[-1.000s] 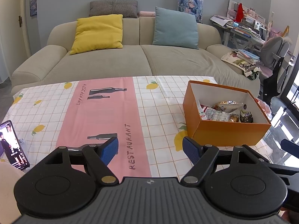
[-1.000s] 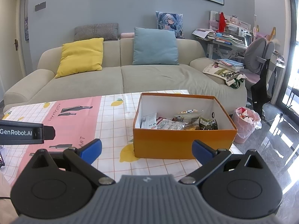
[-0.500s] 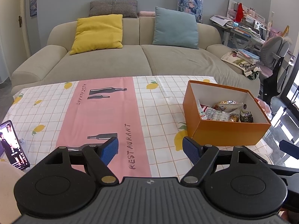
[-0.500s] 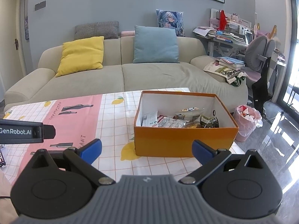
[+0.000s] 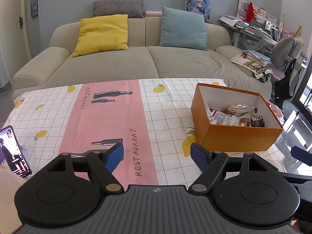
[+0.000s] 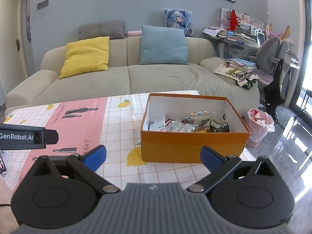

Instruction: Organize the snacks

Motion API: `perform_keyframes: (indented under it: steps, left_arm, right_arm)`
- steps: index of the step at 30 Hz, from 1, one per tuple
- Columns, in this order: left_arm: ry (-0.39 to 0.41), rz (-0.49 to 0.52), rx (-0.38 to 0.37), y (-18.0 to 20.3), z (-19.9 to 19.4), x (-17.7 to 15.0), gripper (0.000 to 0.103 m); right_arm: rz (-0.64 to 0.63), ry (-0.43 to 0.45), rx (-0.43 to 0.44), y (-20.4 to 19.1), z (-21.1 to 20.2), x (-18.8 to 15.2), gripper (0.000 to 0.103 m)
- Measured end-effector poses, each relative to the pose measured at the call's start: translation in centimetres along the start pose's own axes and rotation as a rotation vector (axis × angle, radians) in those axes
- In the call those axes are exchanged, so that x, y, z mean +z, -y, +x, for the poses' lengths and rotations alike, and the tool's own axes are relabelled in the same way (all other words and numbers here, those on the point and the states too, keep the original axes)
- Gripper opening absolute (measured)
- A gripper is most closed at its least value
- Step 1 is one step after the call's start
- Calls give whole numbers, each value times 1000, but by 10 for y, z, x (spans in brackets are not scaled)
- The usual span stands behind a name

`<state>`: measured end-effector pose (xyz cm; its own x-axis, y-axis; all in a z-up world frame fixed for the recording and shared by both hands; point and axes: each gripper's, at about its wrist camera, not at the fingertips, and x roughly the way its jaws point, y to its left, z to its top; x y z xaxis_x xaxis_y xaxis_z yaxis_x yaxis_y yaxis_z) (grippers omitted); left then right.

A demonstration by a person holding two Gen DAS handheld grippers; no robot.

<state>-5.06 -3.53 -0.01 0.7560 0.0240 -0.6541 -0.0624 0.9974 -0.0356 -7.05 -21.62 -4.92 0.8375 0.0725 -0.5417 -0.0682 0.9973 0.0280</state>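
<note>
An orange box (image 5: 237, 138) (image 6: 195, 146) stands at the right end of the table. Several snack packets (image 5: 232, 115) (image 6: 187, 124) lie inside it. My left gripper (image 5: 157, 157) hovers open over the pink stripe of the tablecloth, left of the box, with nothing between its blue pads. My right gripper (image 6: 153, 159) is open too, just in front of the box's near wall, and holds nothing. The left gripper's black body (image 6: 25, 136) shows at the left edge of the right wrist view.
A lemon-print tablecloth (image 5: 58, 113) covers the table. A phone (image 5: 13, 152) stands lit at the near left corner. Behind the table is a beige sofa (image 5: 136, 64) with cushions. A pink bin (image 6: 259, 126) stands on the floor right of the table.
</note>
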Motion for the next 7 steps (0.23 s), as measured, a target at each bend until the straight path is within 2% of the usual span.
perform_keyframes:
  steps: [7]
  left_arm:
    - [8,3,1,-1,-1,-1,91]
  right_arm:
    - [-1,-8,5,3,1,0,100]
